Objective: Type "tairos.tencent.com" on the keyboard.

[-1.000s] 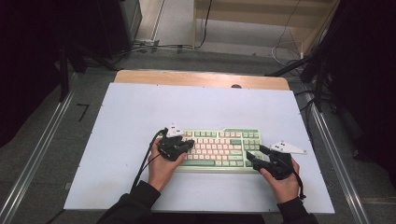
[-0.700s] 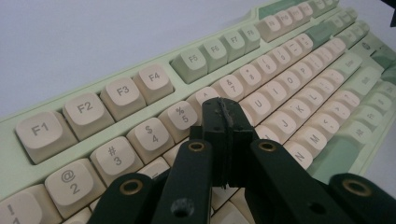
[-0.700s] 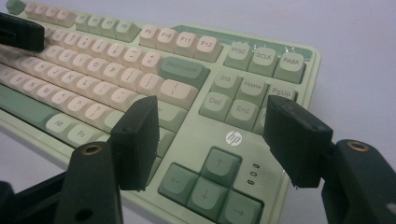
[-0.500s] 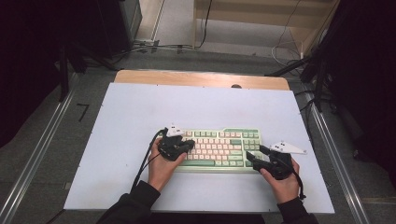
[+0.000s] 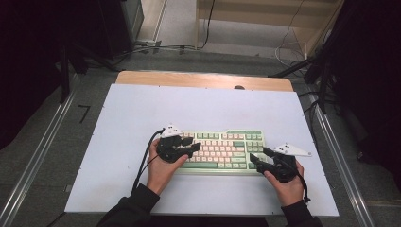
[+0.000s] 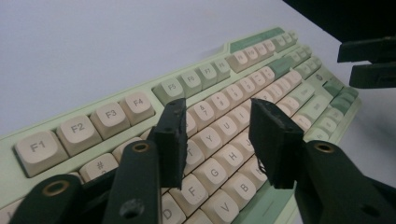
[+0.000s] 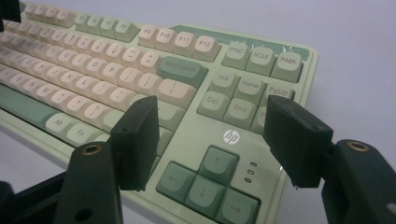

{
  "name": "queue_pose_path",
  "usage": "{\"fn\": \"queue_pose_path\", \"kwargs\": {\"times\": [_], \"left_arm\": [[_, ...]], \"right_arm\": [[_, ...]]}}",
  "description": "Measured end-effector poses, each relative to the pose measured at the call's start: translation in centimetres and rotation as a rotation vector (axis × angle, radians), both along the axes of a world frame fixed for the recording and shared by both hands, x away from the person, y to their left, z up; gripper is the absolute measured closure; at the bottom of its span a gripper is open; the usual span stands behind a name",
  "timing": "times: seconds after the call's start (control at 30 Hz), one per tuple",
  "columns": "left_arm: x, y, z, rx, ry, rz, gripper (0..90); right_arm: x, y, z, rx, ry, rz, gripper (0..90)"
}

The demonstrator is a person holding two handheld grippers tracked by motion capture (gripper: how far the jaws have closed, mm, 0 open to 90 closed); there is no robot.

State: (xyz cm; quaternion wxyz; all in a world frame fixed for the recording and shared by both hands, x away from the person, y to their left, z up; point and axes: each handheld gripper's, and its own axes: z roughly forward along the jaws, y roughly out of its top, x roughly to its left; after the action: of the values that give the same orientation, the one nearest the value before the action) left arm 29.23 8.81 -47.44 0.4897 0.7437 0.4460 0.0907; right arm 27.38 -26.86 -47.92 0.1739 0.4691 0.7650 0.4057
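two grippers (image 5: 191,147) (image 5: 257,158) hover with parted jaws over the keyboard (image 5: 222,150).

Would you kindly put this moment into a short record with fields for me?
work: handling a keyboard on a table
keyboard: green case, cream and green keys, flat on the white table
left gripper: over the letter keys, jaws have just been opening, nothing between them
right gripper: above the arrow keys, jaws apart, nothing held
hands: one at each end of the keyboard

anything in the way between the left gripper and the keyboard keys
Nothing visible. The left gripper hangs right over the letter rows of the keyboard, its jaws just opened with only bare keys beneath the gap.
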Motion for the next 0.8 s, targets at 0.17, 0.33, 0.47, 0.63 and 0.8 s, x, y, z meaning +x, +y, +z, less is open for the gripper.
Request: {"fn": "queue_pose_path", "kwargs": {"times": [0.17, 0.33, 0.47, 0.63, 0.8], "left_arm": [[-0.1, 0.4, 0.2, 0.003, -0.009, 0.019, 44.2], [-0.2, 1.2, 0.6, -0.004, -0.015, 0.041, 41.2], [-0.3, 1.7, 0.6, -0.005, -0.014, 0.049, 41.2], [-0.5, 2.4, 0.6, -0.001, -0.009, 0.06, 41.4], [-0.6, 2.8, 0.4, 0.005, -0.002, 0.065, 42.5]], "right_arm": [[0.0, 0.0, 0.0, 0.0, -0.001, 0.0, 34.6], [0.0, 0.0, 0.0, -0.001, -0.001, 0.0, 34.6], [0.0, 0.0, 0.0, 0.0, -0.002, 0.001, 34.6], [-0.1, 0.0, 0.0, 0.0, 0.0, 0.001, 34.5], [-0.1, 0.0, 0.0, -0.001, -0.001, 0.003, 34.5]]}}
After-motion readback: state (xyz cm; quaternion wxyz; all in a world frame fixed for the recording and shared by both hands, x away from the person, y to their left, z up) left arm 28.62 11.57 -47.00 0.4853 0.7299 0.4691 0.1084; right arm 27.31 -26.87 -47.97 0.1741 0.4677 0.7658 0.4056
